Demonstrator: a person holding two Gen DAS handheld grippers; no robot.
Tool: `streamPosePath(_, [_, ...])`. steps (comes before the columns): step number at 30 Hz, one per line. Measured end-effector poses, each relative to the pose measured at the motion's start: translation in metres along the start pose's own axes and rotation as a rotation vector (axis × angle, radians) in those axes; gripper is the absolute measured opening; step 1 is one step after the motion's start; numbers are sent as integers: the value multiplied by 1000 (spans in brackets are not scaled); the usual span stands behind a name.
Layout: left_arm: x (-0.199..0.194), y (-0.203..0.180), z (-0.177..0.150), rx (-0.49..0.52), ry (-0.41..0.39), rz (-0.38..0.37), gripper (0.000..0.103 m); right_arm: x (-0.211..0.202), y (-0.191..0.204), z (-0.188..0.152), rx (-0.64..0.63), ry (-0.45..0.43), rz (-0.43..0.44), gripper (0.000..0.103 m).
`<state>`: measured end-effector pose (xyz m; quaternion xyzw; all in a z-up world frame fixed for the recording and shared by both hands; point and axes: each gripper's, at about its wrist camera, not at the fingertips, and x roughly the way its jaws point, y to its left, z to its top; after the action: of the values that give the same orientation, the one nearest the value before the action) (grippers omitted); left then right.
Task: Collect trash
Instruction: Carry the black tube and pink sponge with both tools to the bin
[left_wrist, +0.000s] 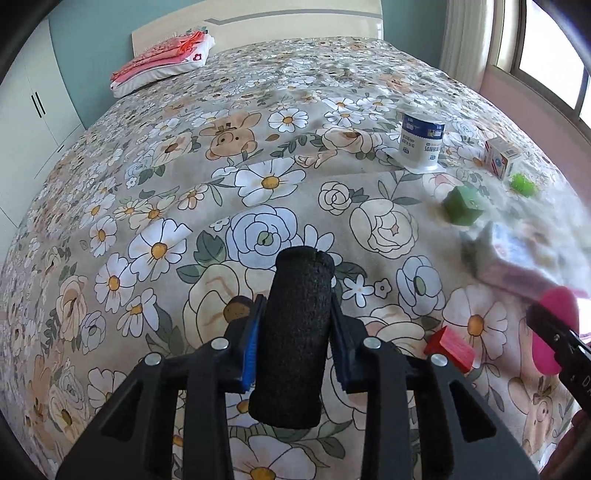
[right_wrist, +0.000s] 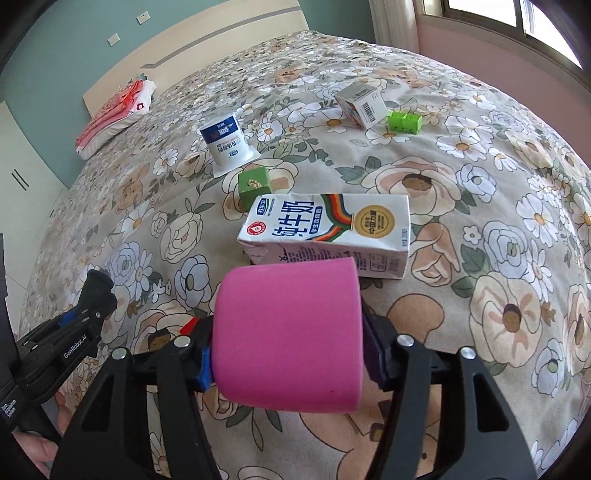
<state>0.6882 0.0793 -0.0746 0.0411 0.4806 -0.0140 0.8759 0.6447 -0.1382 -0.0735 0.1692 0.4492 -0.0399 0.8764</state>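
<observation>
Left claw (left_wrist: 293, 325), at the bottom centre of its view, pinches a black foam roll (left_wrist: 295, 332) between its pads. Right claw (right_wrist: 286, 343), low in its own view, clamps a pink foam cylinder (right_wrist: 288, 332). Just above the pink cylinder a milk carton (right_wrist: 328, 230) lies on its side on the flowered bed (right_wrist: 480, 184). A yogurt cup (right_wrist: 227, 144), upside down, stands at upper left of centre, with a green block (right_wrist: 255, 182) between it and the carton. A small box (right_wrist: 360, 103) and a green brick (right_wrist: 404, 122) lie near the top.
</observation>
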Motion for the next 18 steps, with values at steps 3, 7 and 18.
streamPosePath(3, [-33, 3, -1, -42, -14, -2, 35, -37, 1, 5, -14, -24, 32, 61])
streamPosePath(7, [-86, 4, -3, -72, -40, 8, 34, -98, 2, 14, -64, -67, 63, 61])
streamPosePath(18, [-282, -8, -35, -80, -199, 58, 34, -303, -10, 4, -201, -241, 131, 60])
